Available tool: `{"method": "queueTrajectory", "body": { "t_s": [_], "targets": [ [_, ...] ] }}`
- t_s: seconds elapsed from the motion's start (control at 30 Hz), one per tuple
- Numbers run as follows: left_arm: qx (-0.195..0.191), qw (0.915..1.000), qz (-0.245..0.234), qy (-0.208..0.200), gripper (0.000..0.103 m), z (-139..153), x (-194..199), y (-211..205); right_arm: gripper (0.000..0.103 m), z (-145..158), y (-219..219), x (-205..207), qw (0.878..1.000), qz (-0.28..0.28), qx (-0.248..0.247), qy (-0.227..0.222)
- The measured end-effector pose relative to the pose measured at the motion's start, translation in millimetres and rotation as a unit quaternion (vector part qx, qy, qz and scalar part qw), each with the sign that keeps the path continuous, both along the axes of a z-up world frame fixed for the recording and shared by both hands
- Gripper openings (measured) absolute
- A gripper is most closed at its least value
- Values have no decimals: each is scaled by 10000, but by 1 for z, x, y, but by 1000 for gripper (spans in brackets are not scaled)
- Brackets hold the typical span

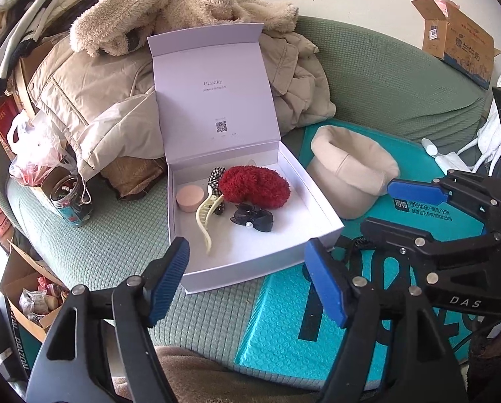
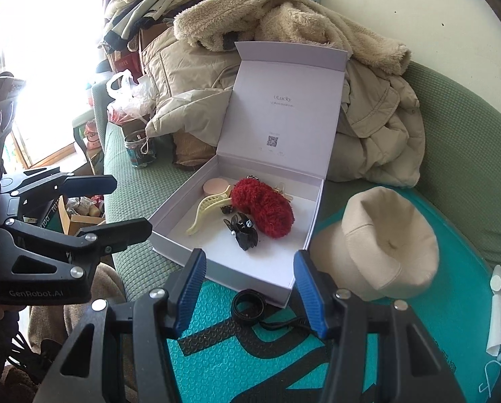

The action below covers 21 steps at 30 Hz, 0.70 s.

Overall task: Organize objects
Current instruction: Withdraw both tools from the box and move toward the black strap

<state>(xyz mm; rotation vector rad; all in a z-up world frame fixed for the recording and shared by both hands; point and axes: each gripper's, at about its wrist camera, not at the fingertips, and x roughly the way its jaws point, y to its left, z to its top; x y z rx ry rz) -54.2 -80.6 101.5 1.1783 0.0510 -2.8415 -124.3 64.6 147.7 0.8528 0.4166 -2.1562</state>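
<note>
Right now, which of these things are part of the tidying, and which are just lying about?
Part of the job:
white box
red fluffy scrunchie
cream hair claw
black bow clip
black hair tie
beige hat

Lying about:
coats
cardboard carton
glass jar

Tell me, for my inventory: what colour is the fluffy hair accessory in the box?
Deep red, clearest in the left wrist view.

My left gripper [image 1: 247,280]: black frame, ribbed blue pads [image 1: 170,278], silver rivets, "GenRobot.AI" lettering. My right gripper [image 2: 248,294]: same build, "DAS" in white on its body.
</note>
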Motion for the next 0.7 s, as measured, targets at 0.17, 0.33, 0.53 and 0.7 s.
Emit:
{"method": "queueTrajectory", "body": {
  "t_s": [0.17, 0.33, 0.53, 0.7],
  "targets": [
    [95, 9999, -13, 49, 75, -3, 16, 10, 55, 0, 20, 9, 9997, -155, -174, -33],
    [164, 9998, -54, 55, 79, -8, 28, 19, 67, -4, 39, 15, 9990, -387, -214, -29],
    [228, 9996, -174, -69, 80, -23, 38, 30, 69, -17, 57, 18, 9979, -592, -145, -220],
    [251, 9994, -172, -179, 80, -39, 40, 36, 69, -35, 66, 19, 9970, -637, -81, -436]
  ]
}}
